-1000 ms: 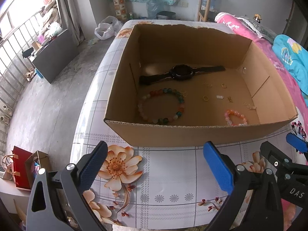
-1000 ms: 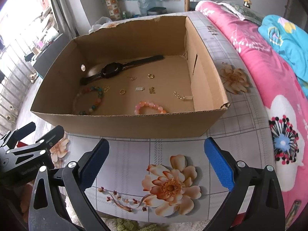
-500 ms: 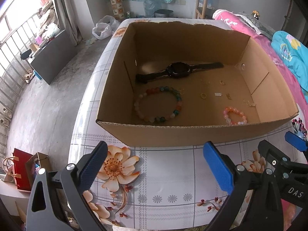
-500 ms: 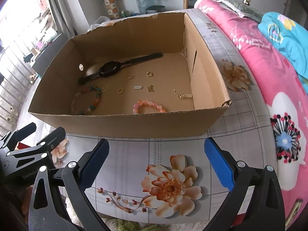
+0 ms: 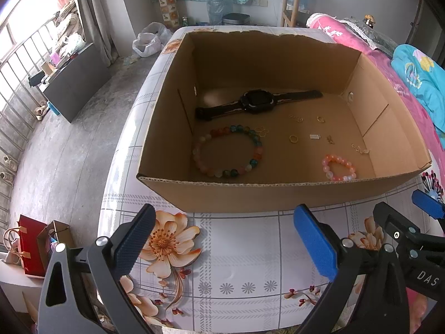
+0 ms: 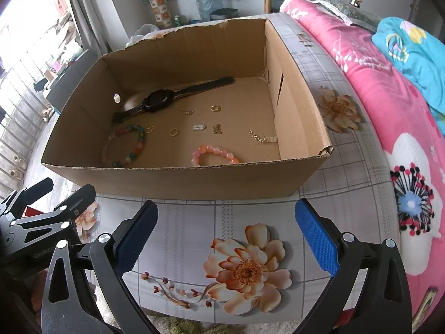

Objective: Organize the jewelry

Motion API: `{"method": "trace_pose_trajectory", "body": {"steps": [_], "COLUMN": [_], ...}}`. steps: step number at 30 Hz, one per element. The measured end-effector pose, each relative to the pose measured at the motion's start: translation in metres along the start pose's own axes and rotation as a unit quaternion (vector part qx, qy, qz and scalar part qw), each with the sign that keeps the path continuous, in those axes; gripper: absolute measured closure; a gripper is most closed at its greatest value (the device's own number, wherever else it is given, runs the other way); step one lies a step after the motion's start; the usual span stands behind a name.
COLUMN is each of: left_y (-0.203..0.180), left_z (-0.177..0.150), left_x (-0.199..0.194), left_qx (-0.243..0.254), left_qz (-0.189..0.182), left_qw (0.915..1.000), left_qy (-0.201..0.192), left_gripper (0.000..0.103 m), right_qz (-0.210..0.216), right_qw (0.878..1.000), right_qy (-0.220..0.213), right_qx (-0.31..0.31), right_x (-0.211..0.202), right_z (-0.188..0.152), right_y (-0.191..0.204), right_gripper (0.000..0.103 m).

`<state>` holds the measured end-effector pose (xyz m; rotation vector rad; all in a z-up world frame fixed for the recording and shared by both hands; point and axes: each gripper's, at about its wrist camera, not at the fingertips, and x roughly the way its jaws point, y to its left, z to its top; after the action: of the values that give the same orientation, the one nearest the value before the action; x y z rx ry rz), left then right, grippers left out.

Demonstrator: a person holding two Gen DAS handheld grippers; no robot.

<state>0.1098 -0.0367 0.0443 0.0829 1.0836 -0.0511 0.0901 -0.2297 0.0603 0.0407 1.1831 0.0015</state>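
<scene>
An open cardboard box [image 5: 278,194] [image 6: 180,181] stands on the flowered table. On its floor lie a black watch [image 5: 256,101] [image 6: 158,101], a multicoloured bead bracelet [image 5: 228,151] [image 6: 125,144], a pink bead bracelet [image 5: 338,167] [image 6: 214,153], several small gold rings and charms [image 5: 293,138] [image 6: 173,131] and a short gold chain [image 5: 360,149] [image 6: 261,139]. My left gripper [image 5: 225,239] hangs open over the table in front of the box, holding nothing. My right gripper [image 6: 226,236] is open too, just to its right, also short of the box.
The table's cloth [image 5: 236,278] has a grid and flower print; its front and left edges drop to a concrete floor [image 5: 55,153]. A pink quilt [image 6: 389,111] and a blue blanket [image 6: 411,50] lie to the right. Red and brown bags [image 5: 33,247] stand on the floor at left.
Both grippers have risen and tipped slightly, so more of the box's floor shows. They stay open. Nothing in the box has moved.
</scene>
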Motion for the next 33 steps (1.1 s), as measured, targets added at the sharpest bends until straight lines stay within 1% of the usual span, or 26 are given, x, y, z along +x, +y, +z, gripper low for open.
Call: {"method": "trace_pose_trajectory", "body": {"steps": [33], "left_y": [0.0002], "left_z": [0.0022], "left_x": [-0.002], "left_qx": [0.0], "left_qz": [-0.004], "left_qw": [1.0], "left_qy": [-0.001], "left_gripper": [0.006], "right_qz": [-0.002], "right_qw": [1.0], "right_qy": [0.0], "right_qx": [0.001], "right_x": [-0.0007], "right_z": [0.0002], "right_y": [-0.0003], "right_gripper": [0.008]}}
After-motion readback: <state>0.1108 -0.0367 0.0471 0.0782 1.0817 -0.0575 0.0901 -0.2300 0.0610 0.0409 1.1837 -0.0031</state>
